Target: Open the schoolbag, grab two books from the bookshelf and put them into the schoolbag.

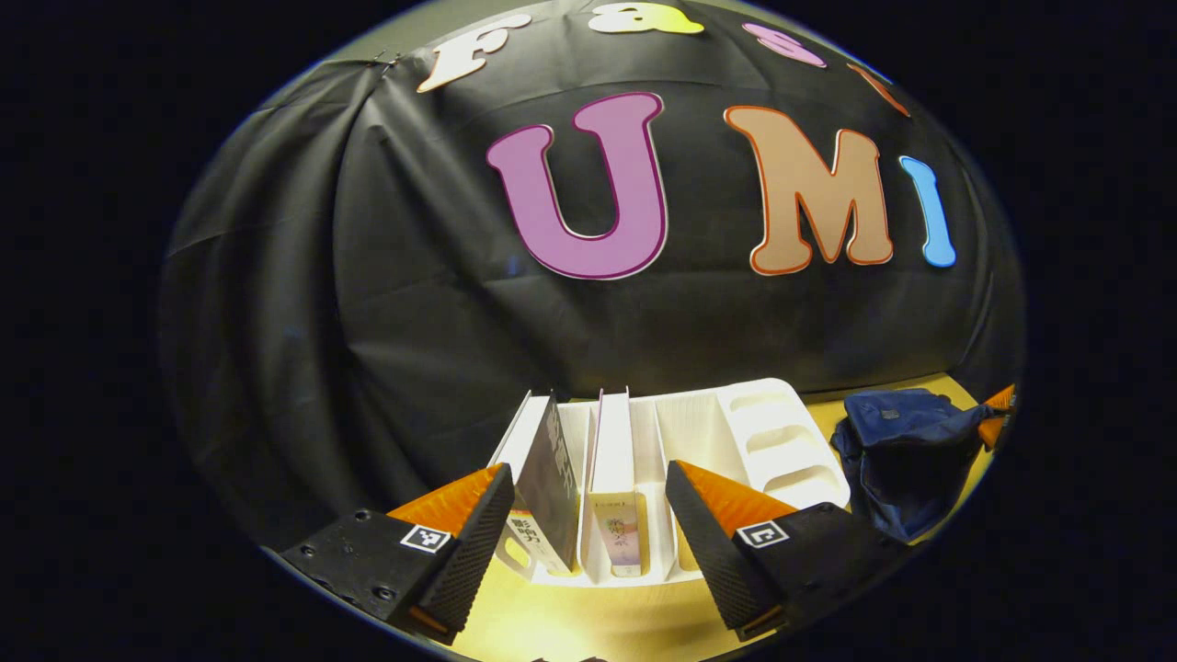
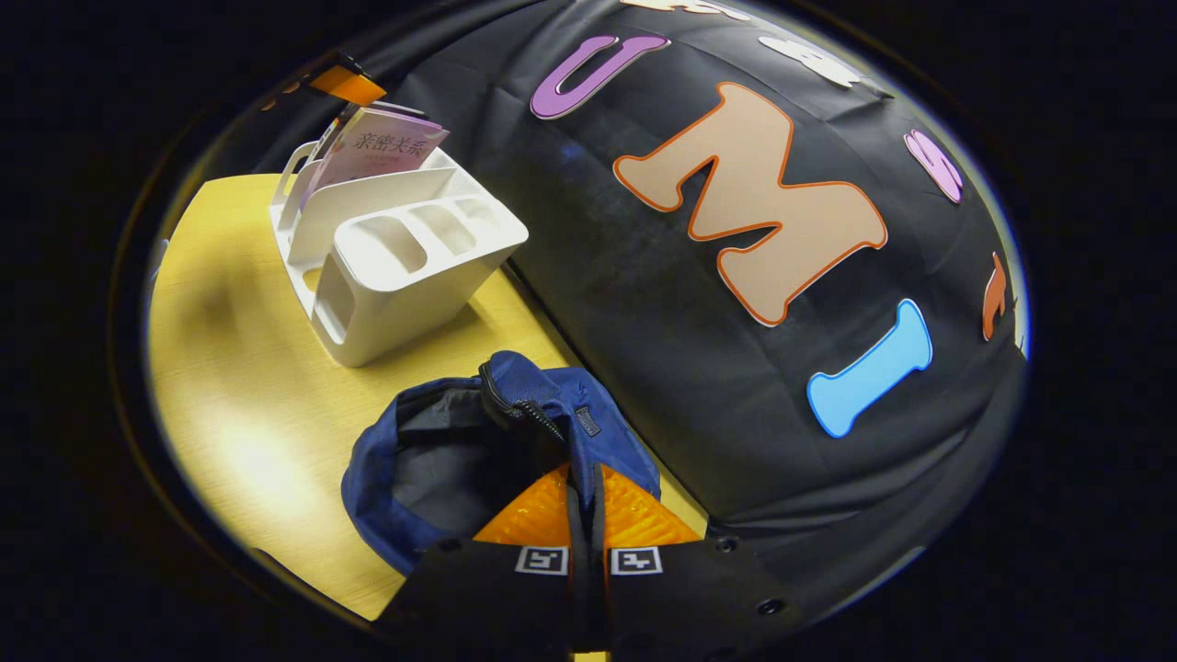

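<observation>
In the left gripper view, the left gripper [image 1: 588,524] stood wide open, its two fingers spread apart and touching nothing. Just ahead of them sat the white bookshelf [image 1: 782,432] on the yellow desk [image 1: 598,625]. Two books stood upright in its slots: a dark-covered book [image 1: 549,478] leaning near the left finger, and a white-spined book [image 1: 614,478] in the next slot, roughly midway between the fingertips but beyond them. Neither book was touched. To the right of the bookshelf, well apart from the fingers, the blue schoolbag [image 1: 906,460] lay slumped on the desk, and the right gripper [image 1: 998,409] was pinching its far edge at the border of the view.

In the right gripper view, the right gripper [image 2: 585,501] was clenched, its fingers pressed together on the rim of the schoolbag [image 2: 515,414] beside the zipper [image 2: 519,409]. The bag's mouth gaped open to the left of the fingers, showing a grey lining [image 2: 451,460]. Farther off on the desk [image 2: 248,414], beyond the bag, stood the bookshelf [image 2: 395,267] with its row of small empty compartments facing the bag, and a book [image 2: 382,147] with a pale pink cover rising from a slot at its far end. The bookshelf stood near the bag but apart from it.
</observation>
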